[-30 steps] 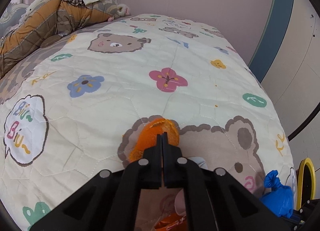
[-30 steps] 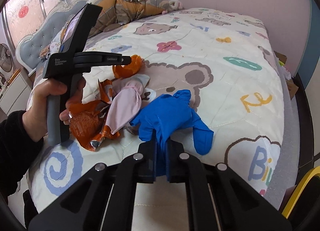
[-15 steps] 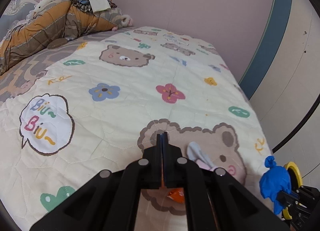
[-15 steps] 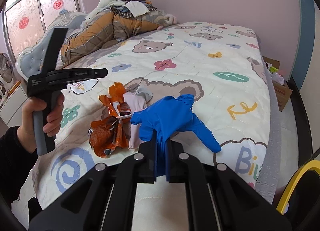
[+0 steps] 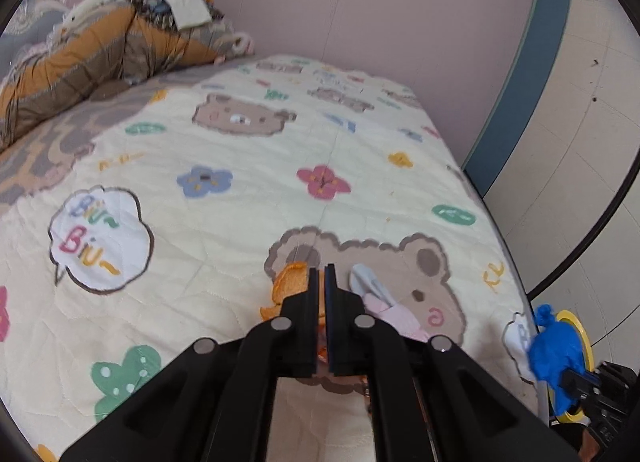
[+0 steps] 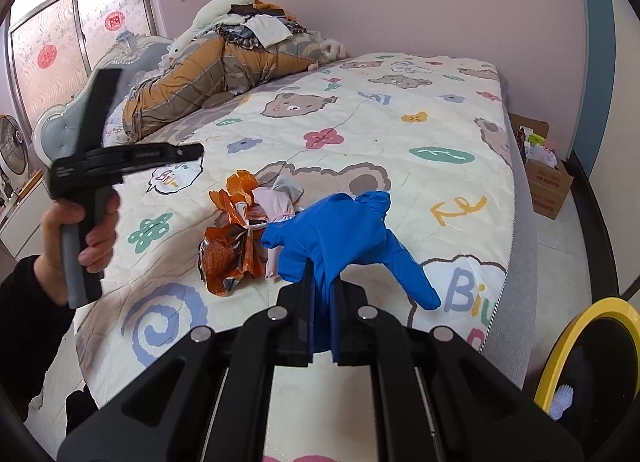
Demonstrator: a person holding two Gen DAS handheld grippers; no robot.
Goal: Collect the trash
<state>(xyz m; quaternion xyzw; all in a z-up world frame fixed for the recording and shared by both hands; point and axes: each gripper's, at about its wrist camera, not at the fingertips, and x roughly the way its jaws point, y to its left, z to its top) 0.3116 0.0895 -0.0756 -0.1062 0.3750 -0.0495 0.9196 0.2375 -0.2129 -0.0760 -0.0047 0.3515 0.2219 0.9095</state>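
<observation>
My right gripper (image 6: 323,280) is shut on a blue rubber glove (image 6: 340,230) and holds it in the air beside the bed's corner; the glove also shows in the left wrist view (image 5: 554,346). A crumpled orange snack wrapper (image 6: 230,250), an orange peel (image 6: 241,185) and a pink-grey cloth (image 6: 276,202) lie together on the bear-print quilt (image 6: 400,150). My left gripper (image 5: 321,276) is shut and empty, held above the peel (image 5: 290,286) and cloth (image 5: 384,302). It also shows at the left of the right wrist view (image 6: 196,151).
A bin with a yellow rim (image 6: 576,342) stands on the floor at the bed's near right corner. A pile of bedding and clothes (image 6: 224,62) lies at the head of the bed. A cardboard box (image 6: 548,182) of litter sits by the far wall.
Both grippers have pulled back and up from the bed. The right one carries the blue glove toward the yellow-rimmed bin. The left one has lifted off the orange peel, still shut.
</observation>
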